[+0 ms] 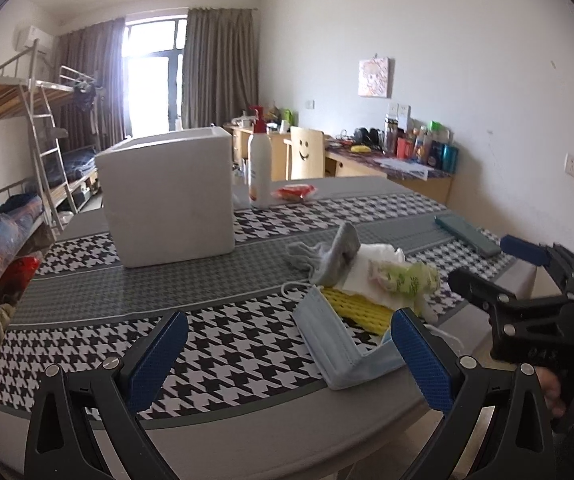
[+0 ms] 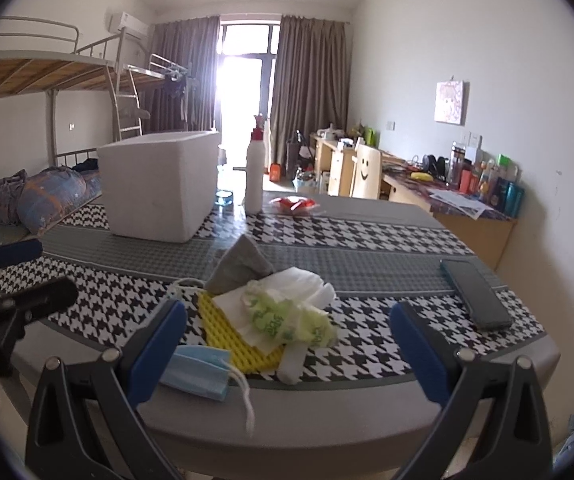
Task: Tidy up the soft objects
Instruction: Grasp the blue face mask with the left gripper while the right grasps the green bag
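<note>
A pile of soft things lies near the table's front edge: a blue face mask [image 1: 339, 344] [image 2: 199, 374], a yellow waffle cloth [image 1: 357, 306] [image 2: 235, 336], white tissue [image 2: 303, 284], a green-printed bag [image 1: 405, 280] [image 2: 287, 316] and a grey glove [image 1: 327, 254] [image 2: 239, 266]. A white foam box [image 1: 167, 196] [image 2: 159, 186] stands open-topped behind. My left gripper [image 1: 287, 344] is open and empty, the mask between its fingers. My right gripper [image 2: 287, 340] is open and empty over the pile; it shows in the left wrist view [image 1: 491, 264].
A white pump bottle [image 1: 259, 164] [image 2: 255, 172] and a red packet [image 1: 295, 191] [image 2: 293, 203] stand behind the box. A dark flat case [image 1: 469, 234] [image 2: 475, 294] lies at the right. The houndstooth table [image 1: 227, 344] ends close in front. Bunk beds left, desks right.
</note>
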A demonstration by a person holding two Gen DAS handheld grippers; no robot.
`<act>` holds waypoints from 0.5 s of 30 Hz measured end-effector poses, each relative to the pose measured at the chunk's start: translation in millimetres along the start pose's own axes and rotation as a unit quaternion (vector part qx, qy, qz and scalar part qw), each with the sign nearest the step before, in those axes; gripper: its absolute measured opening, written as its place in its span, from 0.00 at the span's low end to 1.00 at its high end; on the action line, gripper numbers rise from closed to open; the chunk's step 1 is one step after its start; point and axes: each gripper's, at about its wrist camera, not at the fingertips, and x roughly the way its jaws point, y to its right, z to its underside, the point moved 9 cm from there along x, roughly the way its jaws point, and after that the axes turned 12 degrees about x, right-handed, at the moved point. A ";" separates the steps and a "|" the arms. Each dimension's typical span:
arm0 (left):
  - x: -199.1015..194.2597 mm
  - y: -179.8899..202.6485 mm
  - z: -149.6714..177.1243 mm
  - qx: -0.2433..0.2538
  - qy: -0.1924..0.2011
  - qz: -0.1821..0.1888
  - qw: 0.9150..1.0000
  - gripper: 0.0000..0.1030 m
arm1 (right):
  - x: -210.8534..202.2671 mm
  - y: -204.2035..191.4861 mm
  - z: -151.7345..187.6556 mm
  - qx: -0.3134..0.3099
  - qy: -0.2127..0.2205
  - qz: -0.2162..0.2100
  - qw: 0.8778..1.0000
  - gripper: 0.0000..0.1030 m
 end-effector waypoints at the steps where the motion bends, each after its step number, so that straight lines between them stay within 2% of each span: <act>1: 1.5 0.6 1.2 0.001 -0.004 0.001 1.000 0.99 | 2.6 1.3 0.6 0.002 -0.003 0.000 1.000 0.99; 10: 22.3 26.0 12.6 0.032 -0.030 0.034 0.998 0.99 | 17.6 11.3 6.2 0.007 -0.027 0.004 1.000 0.99; 15: 38.7 36.6 21.1 0.046 -0.052 0.054 0.996 0.93 | 28.0 17.2 7.7 0.009 -0.037 0.010 0.999 1.00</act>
